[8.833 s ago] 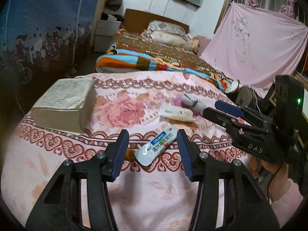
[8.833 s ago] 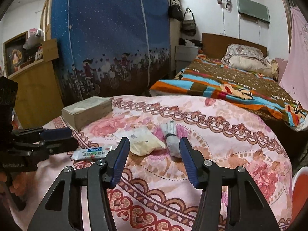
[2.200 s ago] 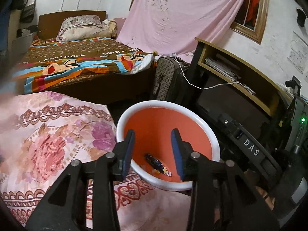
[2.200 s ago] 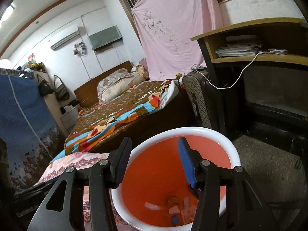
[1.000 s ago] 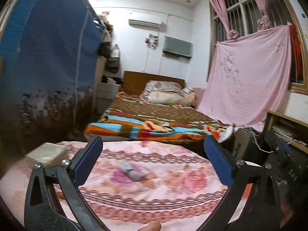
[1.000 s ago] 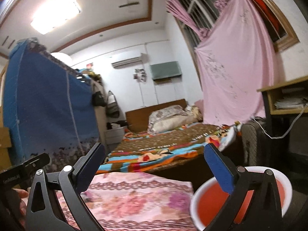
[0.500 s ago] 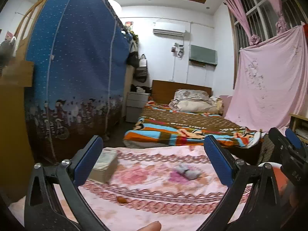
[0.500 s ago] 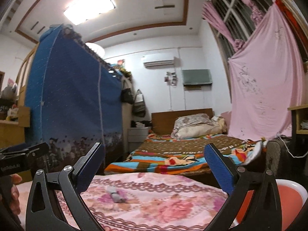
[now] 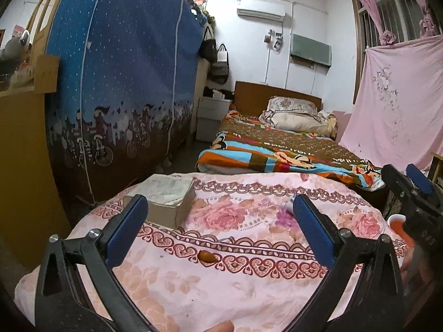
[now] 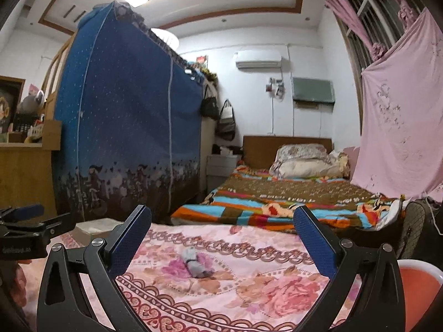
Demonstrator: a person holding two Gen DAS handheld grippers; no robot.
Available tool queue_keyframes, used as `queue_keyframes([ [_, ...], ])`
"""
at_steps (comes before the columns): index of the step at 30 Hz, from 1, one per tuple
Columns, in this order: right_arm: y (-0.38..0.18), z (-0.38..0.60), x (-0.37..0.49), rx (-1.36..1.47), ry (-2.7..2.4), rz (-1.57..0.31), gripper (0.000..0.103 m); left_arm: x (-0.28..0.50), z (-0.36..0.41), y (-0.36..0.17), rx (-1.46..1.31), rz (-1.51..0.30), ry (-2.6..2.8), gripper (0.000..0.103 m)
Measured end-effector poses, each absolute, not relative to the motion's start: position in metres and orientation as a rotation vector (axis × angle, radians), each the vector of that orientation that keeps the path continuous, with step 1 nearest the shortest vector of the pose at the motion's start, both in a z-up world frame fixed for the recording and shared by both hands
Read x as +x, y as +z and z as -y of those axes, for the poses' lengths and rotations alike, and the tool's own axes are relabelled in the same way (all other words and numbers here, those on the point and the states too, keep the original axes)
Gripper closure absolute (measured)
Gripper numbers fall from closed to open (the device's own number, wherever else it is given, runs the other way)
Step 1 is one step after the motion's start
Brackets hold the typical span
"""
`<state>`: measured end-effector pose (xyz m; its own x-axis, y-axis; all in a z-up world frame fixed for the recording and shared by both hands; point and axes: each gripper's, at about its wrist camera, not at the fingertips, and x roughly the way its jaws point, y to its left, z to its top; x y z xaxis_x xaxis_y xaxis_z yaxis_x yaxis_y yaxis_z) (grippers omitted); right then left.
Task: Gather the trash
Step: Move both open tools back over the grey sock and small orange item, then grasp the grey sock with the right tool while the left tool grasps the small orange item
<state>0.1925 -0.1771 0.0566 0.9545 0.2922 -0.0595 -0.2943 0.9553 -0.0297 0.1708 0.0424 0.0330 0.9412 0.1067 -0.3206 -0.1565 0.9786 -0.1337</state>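
Note:
A grey crumpled wad [image 10: 195, 264] lies on the pink floral cloth [image 10: 249, 290], in the middle between my right gripper's [image 10: 221, 246] wide-open, empty fingers. In the left wrist view the wad is mostly hidden behind the right finger [image 9: 313, 232]. A small orange-brown scrap [image 9: 207, 256] lies on the cloth near its front, between my left gripper's [image 9: 218, 229] wide-open, empty fingers. The orange basin with a white rim [image 10: 420, 279] sits at the right edge of the cloth; a sliver of it shows in the left wrist view [image 9: 396, 222].
A thick book [image 9: 166, 200] lies at the back left of the cloth. A blue fabric wardrobe [image 9: 119, 88] stands left, a bed with a colourful blanket [image 9: 277, 152] behind, a pink sheet [image 9: 398, 102] right. My right gripper shows at the right [image 9: 409, 193].
Both grippers have swung from the orange basin back toward the pink cloth and tilted down a little. Both have opened wide and hold nothing.

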Motion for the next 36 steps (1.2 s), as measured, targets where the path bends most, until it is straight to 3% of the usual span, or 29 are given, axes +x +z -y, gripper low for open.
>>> queue_keyframes([
  [6,0.046,0.166,0.218,-0.072,0.336,-0.194,0.0,0.177,-0.052,0.028,-0.19,-0.379,0.133,0.013],
  [14,0.026,0.152,0.248,-0.098,0.398,-0.393,0.005,0.192,-0.062,0.009,-0.256,-0.529,0.09,0.038],
  [21,0.016,0.145,0.258,-0.119,0.424,-0.483,0.007,0.208,-0.058,-0.009,-0.265,-0.678,0.044,0.049],
  [24,0.013,0.14,0.262,-0.132,0.429,-0.514,0.017,0.216,-0.06,-0.016,-0.281,-0.728,0.045,0.058],
  [28,0.007,0.138,0.277,-0.125,0.446,-0.599,0.027,0.227,-0.066,-0.027,-0.315,-0.805,0.052,0.079],
  [31,0.001,0.14,0.291,-0.087,0.451,-0.665,0.034,0.229,-0.068,-0.029,-0.33,-0.812,0.054,0.084],
  [34,-0.001,0.139,0.299,-0.078,0.454,-0.701,0.035,0.231,-0.066,-0.029,-0.322,-0.822,0.05,0.094],
  [36,-0.001,0.134,0.305,-0.09,0.451,-0.711,0.036,0.234,-0.064,-0.029,-0.314,-0.827,0.04,0.095],
])
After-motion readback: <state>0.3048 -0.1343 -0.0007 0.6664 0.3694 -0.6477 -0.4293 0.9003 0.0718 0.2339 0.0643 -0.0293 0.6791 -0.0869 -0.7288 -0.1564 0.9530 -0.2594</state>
